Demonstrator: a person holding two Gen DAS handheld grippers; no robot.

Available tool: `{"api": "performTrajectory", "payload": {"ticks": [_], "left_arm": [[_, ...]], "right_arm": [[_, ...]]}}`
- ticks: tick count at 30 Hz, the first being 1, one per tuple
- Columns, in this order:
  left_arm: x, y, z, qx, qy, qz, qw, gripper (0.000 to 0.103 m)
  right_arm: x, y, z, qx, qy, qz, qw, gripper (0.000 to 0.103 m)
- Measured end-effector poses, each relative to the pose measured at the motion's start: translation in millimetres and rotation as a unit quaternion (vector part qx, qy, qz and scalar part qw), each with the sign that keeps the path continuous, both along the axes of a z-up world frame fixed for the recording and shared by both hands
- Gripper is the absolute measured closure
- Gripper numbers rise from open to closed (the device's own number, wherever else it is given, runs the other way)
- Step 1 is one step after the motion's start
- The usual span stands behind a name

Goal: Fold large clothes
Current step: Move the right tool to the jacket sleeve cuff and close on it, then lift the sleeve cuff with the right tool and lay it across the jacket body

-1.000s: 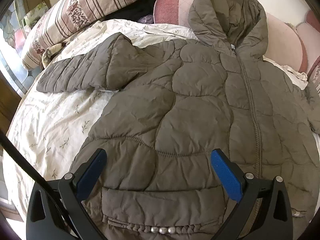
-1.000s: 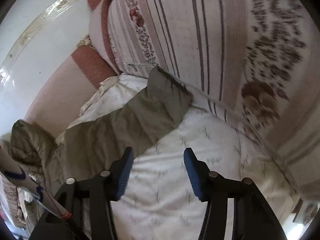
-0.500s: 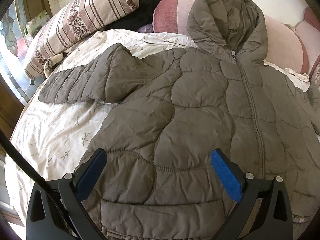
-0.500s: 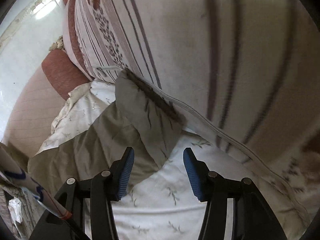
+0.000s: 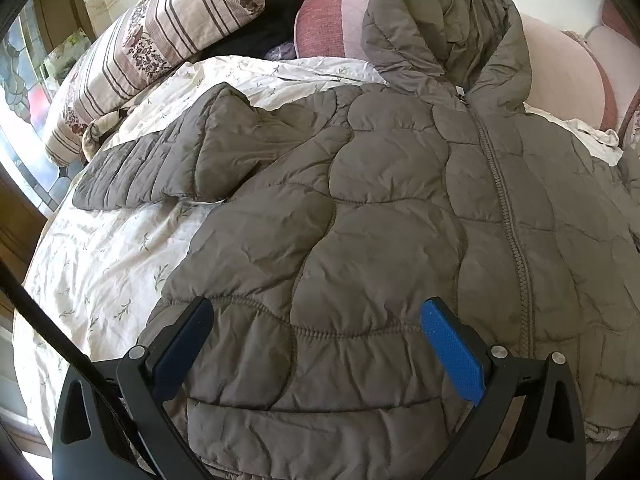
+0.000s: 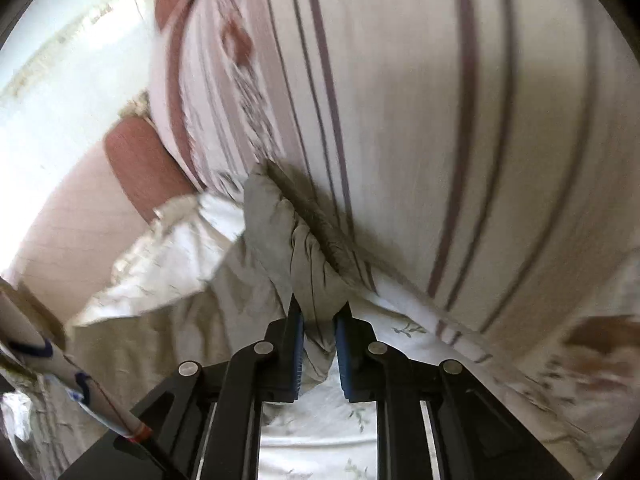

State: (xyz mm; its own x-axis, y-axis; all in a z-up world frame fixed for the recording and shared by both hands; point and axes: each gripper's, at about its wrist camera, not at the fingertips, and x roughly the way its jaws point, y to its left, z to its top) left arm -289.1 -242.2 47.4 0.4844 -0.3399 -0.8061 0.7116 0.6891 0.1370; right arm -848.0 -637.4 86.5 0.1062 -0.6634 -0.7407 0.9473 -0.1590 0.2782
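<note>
Nearest, left gripper [image 5: 316,344]: blue-padded jaws spread wide, holding nothing, poised over the lower front of the jacket.
Right gripper [image 6: 319,322]: jaws drawn together, pinched on the cuff end of a sleeve [image 6: 296,248]; view blurred.
Quilted jacket [image 5: 380,220]: grey-brown, hooded, zipped, laid front-up and flat across the bed; hem nearest, hood [image 5: 448,28] farthest, resting against the headboard cushions.
Other sleeve [image 5: 160,160]: stretched out to the side over the sheet.
Bed sheet [image 5: 100,260]: cream, leaf-sprigged, creased.
Striped pillow [image 6: 440,120]: pressed against the gripped cuff; a second striped pillow [image 5: 160,44] lies beyond the other sleeve.
Pink headboard cushions [image 5: 560,76]: farthest back.
</note>
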Motion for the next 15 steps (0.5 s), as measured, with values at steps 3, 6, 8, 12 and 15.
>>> {"api": "performTrajectory", "payload": {"ticks": [3, 6, 8, 12, 15], "left_arm": [[-1.2, 3.5, 4.0, -0.007, 0.001, 0.0, 1.0, 0.0], [-1.3, 7.5, 9.7, -0.015, 0.001, 0.001, 0.9999, 0.0], [-0.7, 11.1, 14.5, -0.022, 0.001, 0.003, 0.9998, 0.0], [1.2, 17.8, 21.0, -0.03, 0.002, 0.004, 0.9995, 0.0], [4.2, 23.1, 25.6, -0.038, 0.006, 0.006, 0.9993, 0.0]], "right_arm": [[3.7, 17.1, 41.9, -0.034, -0.001, 0.002, 0.999, 0.088], [15.1, 36.0, 90.9, -0.072, 0.001, 0.016, 0.997, 0.088], [25.4, 51.5, 124.0, -0.095, -0.007, 0.03, 0.995, 0.088], [56.9, 83.1, 185.4, -0.138, -0.023, 0.073, 0.987, 0.088], [93.5, 107.6, 222.2, -0.162, -0.027, 0.114, 0.98, 0.088]]}}
